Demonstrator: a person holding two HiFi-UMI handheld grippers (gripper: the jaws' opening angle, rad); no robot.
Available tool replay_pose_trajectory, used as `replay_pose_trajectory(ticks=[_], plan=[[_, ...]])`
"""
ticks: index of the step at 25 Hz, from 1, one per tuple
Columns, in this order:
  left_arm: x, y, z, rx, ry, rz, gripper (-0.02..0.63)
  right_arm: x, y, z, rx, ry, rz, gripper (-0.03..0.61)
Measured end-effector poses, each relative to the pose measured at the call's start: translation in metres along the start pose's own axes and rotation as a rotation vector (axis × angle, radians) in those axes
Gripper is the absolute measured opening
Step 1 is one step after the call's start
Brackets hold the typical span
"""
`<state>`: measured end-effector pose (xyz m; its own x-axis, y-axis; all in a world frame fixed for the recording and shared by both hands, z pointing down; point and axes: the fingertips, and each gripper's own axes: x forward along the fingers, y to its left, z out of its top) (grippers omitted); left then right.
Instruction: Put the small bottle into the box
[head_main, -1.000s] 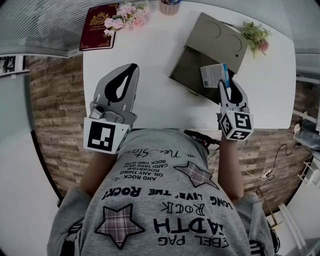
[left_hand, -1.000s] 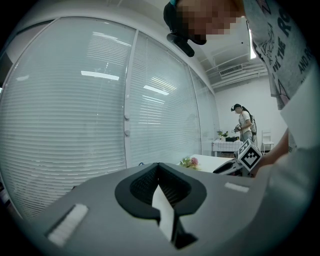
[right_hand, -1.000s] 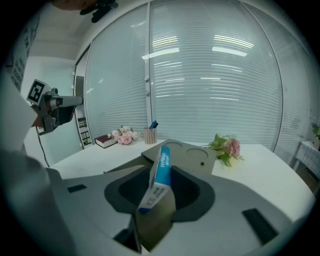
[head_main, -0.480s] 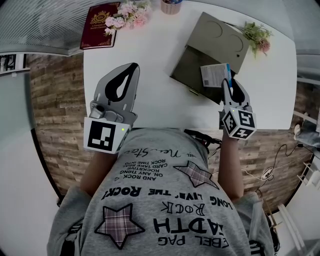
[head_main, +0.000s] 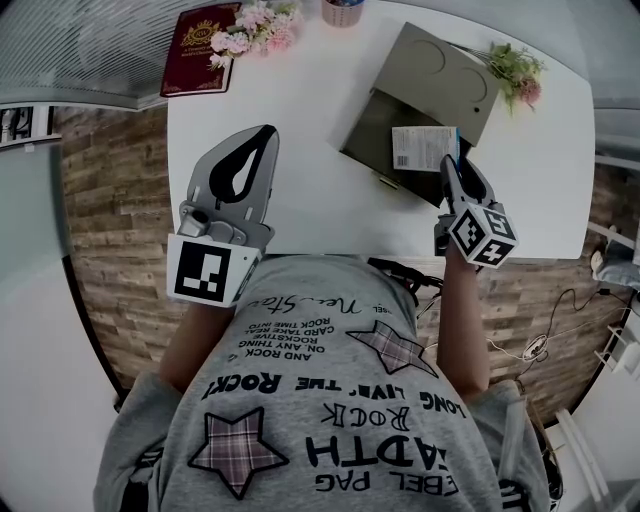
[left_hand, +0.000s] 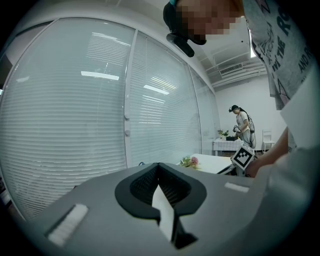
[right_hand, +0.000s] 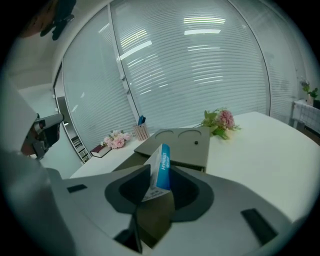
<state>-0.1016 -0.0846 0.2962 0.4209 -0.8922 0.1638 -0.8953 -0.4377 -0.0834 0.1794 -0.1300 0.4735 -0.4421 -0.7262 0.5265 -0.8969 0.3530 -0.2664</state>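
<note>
My right gripper (head_main: 448, 165) is shut on a small white and blue carton (head_main: 422, 148) by its near edge. It holds the carton over the dark inside of the open grey box (head_main: 372, 128), whose lid (head_main: 440, 68) lies folded back. In the right gripper view the carton (right_hand: 161, 167) stands on edge between the jaws of the right gripper (right_hand: 156, 186), with the grey box (right_hand: 182, 145) behind it. My left gripper (head_main: 267, 131) hovers shut and empty over the table's front left part; its closed jaws fill the left gripper view (left_hand: 159, 166). No bare bottle is visible.
On the white table (head_main: 300, 120) a dark red book (head_main: 198, 38) and pink flowers (head_main: 258, 25) lie at the far left, a pen cup (head_main: 340, 12) at the far edge, more flowers (head_main: 515, 70) at the right. Another person (left_hand: 242, 122) stands far off.
The right gripper has twisted and the carton has swung a little to the left, lying flatter over the box. The left gripper has not moved.
</note>
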Motion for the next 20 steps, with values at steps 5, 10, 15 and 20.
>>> replay_pose_trajectory(ticks=[5,10,15,20], plan=[[-0.002,-0.002,-0.001,0.001,0.009,-0.001,0.009,0.004,0.005,-0.011,-0.011,0.046,0.024,0.117],[-0.001,-0.003,-0.002,0.002,0.014,-0.003,0.009,0.012,0.002,-0.02,0.005,0.082,0.028,0.117],[-0.002,-0.005,-0.002,0.0,0.015,0.0,0.011,0.018,-0.005,-0.033,-0.013,0.145,0.014,0.117],[-0.003,-0.004,-0.004,-0.001,0.023,0.006,0.011,0.023,-0.003,-0.049,-0.088,0.218,0.005,0.117]])
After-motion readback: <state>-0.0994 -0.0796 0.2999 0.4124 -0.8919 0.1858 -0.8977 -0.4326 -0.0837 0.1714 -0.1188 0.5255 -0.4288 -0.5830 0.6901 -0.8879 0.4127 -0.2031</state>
